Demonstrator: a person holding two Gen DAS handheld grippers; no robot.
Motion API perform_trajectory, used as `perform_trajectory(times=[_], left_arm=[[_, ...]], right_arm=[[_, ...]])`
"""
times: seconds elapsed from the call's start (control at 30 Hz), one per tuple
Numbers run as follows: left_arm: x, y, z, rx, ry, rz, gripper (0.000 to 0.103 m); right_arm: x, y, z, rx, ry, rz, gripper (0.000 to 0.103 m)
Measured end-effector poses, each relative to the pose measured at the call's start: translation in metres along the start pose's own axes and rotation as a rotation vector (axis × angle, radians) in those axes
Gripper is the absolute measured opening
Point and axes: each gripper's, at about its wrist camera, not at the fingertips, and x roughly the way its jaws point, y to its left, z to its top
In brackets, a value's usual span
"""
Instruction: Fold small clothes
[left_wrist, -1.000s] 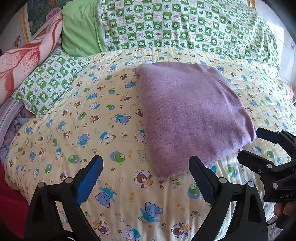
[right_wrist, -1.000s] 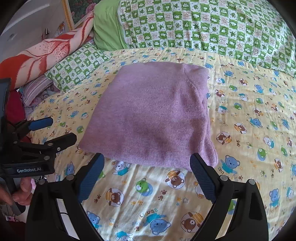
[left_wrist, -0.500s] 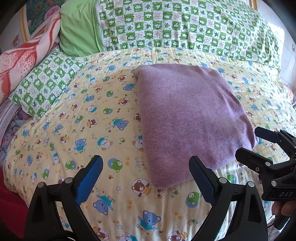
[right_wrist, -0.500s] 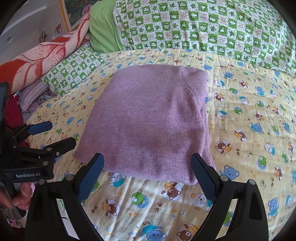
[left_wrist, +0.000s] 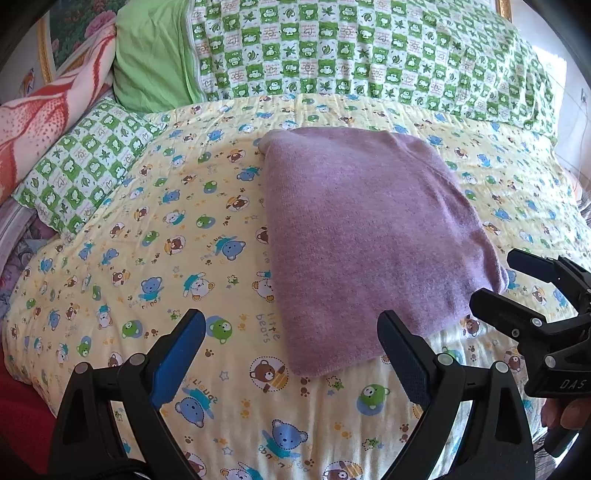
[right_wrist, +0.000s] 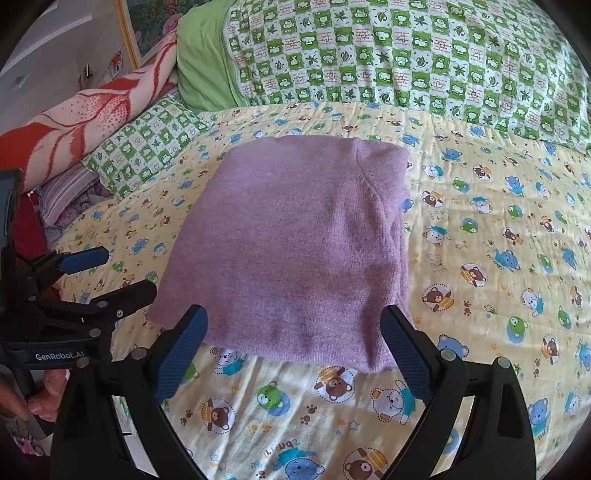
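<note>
The purple knit garment lies folded flat in a rough rectangle on my yellow bear-print bedspread. My right gripper hovers at its near edge, jaws wide and empty. My left gripper hangs off its near left corner, equally wide. Green checkered pillows sit behind.

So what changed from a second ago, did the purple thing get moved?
Both hand-held grippers, left and right, crept forward toward the near edge of the purple sweater, wide open, grabbing nothing. The sweater stayed folded and flat on the bear-print sheet.
</note>
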Motion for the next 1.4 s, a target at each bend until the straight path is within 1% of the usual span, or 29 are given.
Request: perform_trajectory(times=[0.6, 1.4], left_arm=[[-0.003, -0.006, 0.001, 0.02, -0.004, -0.007, 0.095], [0.001, -0.002, 0.009, 0.004, 0.004, -0.007, 0.095]], right_arm=[[-0.011, -0.008, 0.002, 0.006, -0.024, 0.008, 0.096], [-0.012, -0.008, 0.014, -0.007, -0.041, 0.02, 0.096]])
